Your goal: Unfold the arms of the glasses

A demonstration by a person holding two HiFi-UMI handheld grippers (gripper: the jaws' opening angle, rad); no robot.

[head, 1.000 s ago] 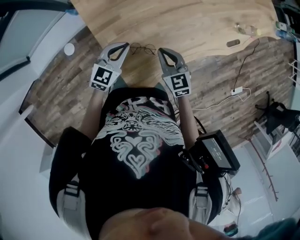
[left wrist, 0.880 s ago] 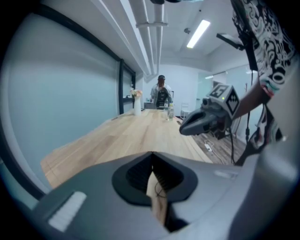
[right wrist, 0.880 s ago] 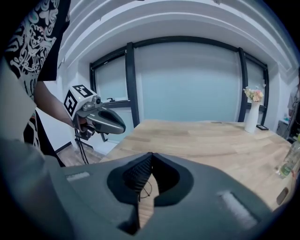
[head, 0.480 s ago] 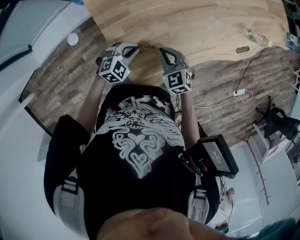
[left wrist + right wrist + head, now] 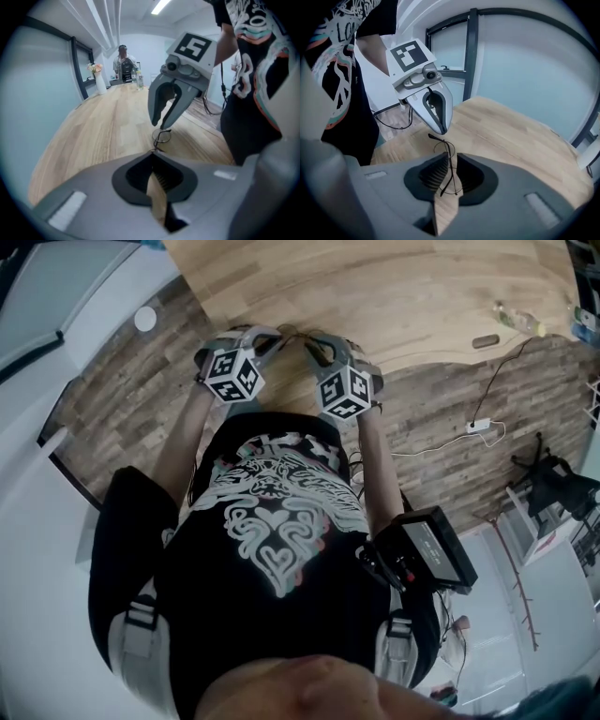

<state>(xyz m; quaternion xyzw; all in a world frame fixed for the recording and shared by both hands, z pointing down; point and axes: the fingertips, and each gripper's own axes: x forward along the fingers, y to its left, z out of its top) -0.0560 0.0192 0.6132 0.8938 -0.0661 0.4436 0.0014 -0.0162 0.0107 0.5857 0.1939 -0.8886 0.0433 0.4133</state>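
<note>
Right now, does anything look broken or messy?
No, nothing stands out. The thin glasses look whole. The left gripper is shut on one end, and the right gripper has its jaws slightly apart around the frame, over the wooden table.

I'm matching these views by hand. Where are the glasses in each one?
Head view: glasses top centre, between left gripper and right gripper, at the table edge.
Left gripper view: glasses at centre, just past the jaw tips.
Right gripper view: glasses at centre, running between its jaws.
Shared landmark: the light wooden table.
</note>
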